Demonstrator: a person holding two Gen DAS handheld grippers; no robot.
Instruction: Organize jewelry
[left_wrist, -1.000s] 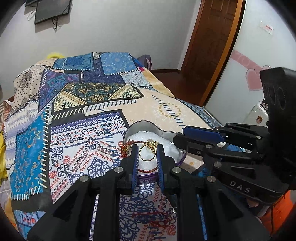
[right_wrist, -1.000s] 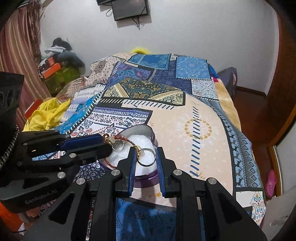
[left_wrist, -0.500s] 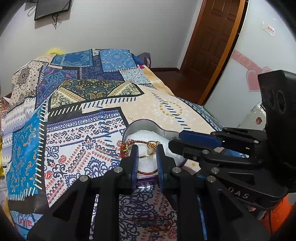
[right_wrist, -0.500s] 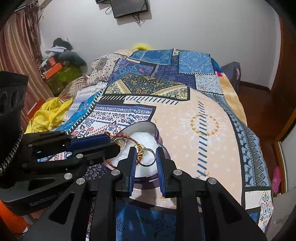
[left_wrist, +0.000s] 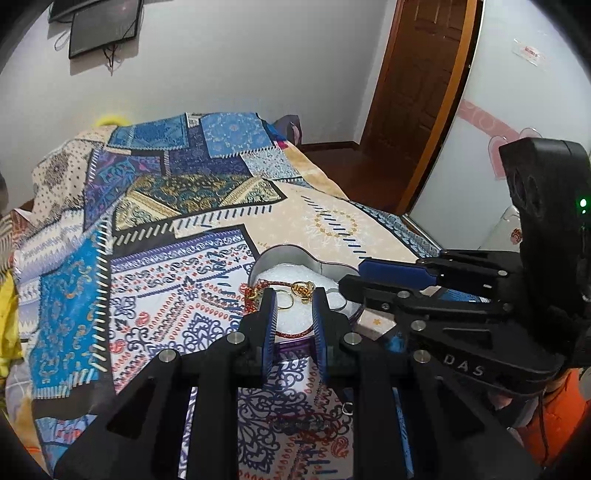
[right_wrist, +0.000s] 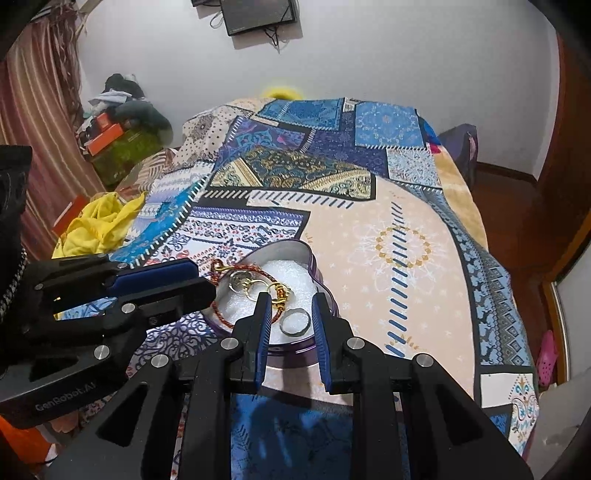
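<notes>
Left gripper: my left gripper (left_wrist: 294, 301) hangs over the near rim of the tin, its blue-padded jaws parted with nothing between them; the pads sit on either side of the gold jewelry without touching it.
Right gripper: my right gripper (right_wrist: 288, 306) also has its jaws apart, holding nothing; the silver ring shows in the gap between the pads, lying loose on the foam.
Tin: a heart-shaped tin (right_wrist: 314, 264) with a purple outer wall and a shiny inner wall sits on the bedspread, lined with white foam (right_wrist: 284, 273).
Silver ring: the silver ring (right_wrist: 293, 322) rests flat on the foam near the tin's front edge, apart from both pads.
Gold pieces: a cluster of gold rings and charms (right_wrist: 255, 282) lies in the middle of the foam, touching the cord; from my left camera it shows as a thin gold hoop (left_wrist: 285, 300) beside a gold charm (left_wrist: 302, 289).
Red bracelet: a red braided cord bracelet (left_wrist: 295, 334) loops over the foam and drapes across the tin's rim on my left side.
Bedspread: a patchwork bedspread (right_wrist: 399, 206) in blue, beige and purple covers the bed.
Elsewhere: a yellow cloth (right_wrist: 99, 225) lies beside the bed on my left; a dark screen (right_wrist: 258, 14) hangs on the white wall; a wooden door (left_wrist: 413, 96) stands to my right.
</notes>
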